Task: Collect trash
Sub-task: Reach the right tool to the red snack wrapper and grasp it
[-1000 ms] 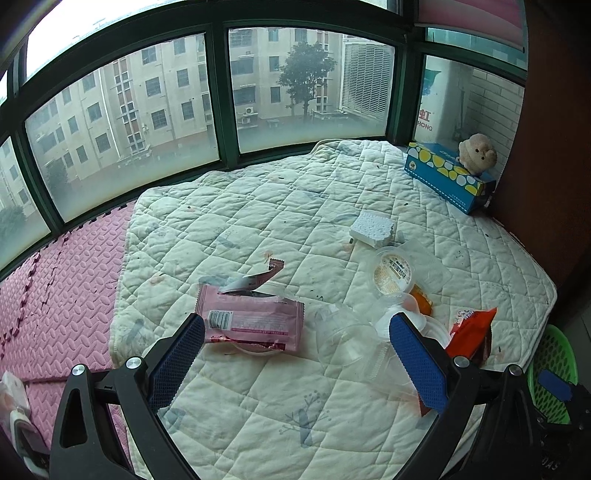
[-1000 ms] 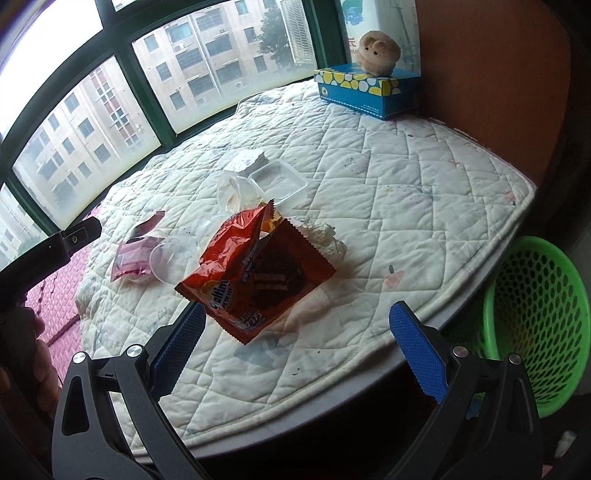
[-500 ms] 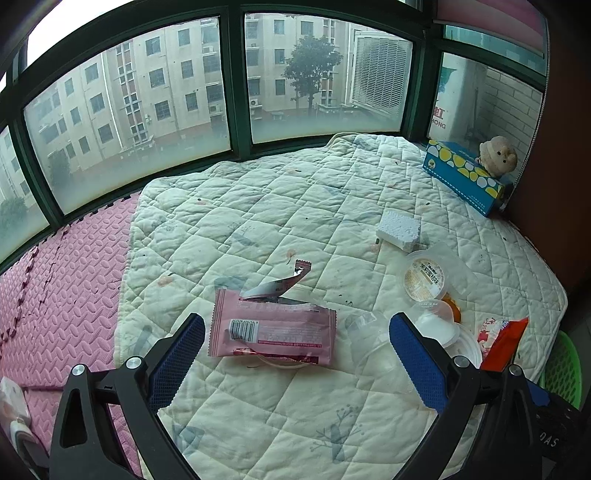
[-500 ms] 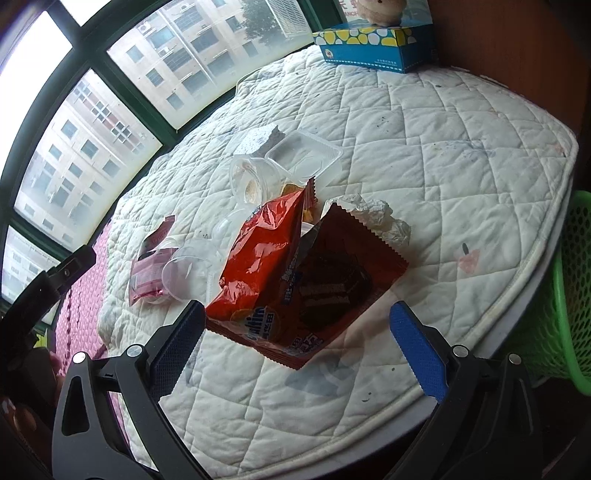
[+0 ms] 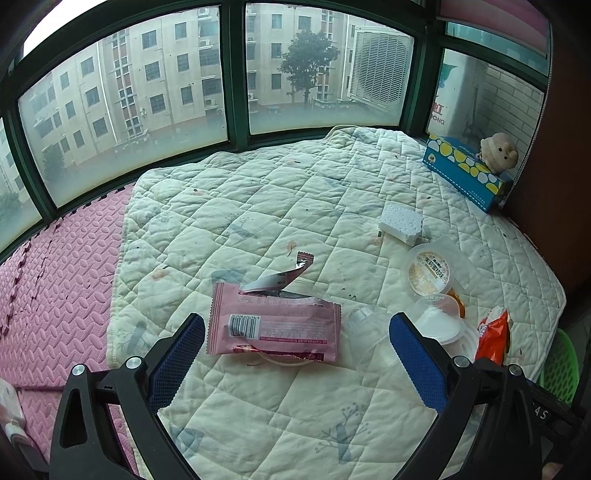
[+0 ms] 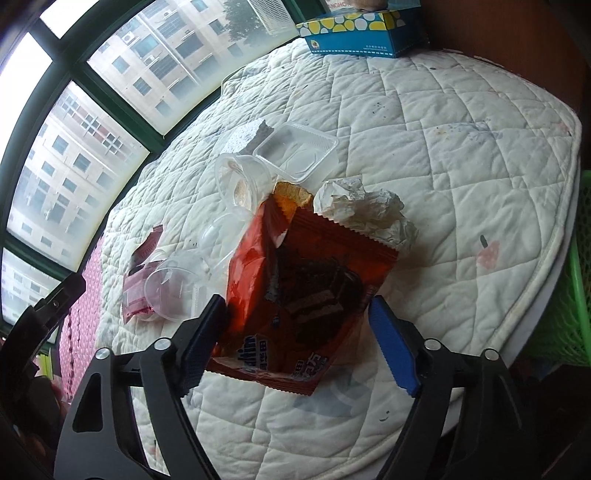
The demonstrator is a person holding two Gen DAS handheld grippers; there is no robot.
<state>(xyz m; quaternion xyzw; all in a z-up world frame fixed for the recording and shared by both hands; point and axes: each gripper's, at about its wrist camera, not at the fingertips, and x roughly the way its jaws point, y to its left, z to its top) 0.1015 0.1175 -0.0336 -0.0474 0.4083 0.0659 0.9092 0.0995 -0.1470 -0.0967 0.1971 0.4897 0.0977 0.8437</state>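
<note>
Green basket (image 6: 576, 280) cut off by the right edge, mostly hidden behind the mattress. Plush toy (image 6: 369, 3) cropped at the top. Pink wrapper (image 6: 142, 273) partly hidden behind a clear cup (image 6: 170, 291).

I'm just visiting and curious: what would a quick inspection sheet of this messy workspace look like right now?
Surface: white quilted mat, spotted with stains, beside pink foam flooring.
Job's things: red snack wrapper, pink wrapper, clear plastic cups, clear tray, crumpled paper, lidded tub, white foam block.
Clutter: blue tissue box with a plush toy.
Grippers: left gripper open, facing the pink wrapper; right gripper has just been closing around the red snack wrapper, pads apparently not yet pressing.
Cables: nothing seen.
Surroundings: green-framed windows; green basket past the mat's edge.
</note>
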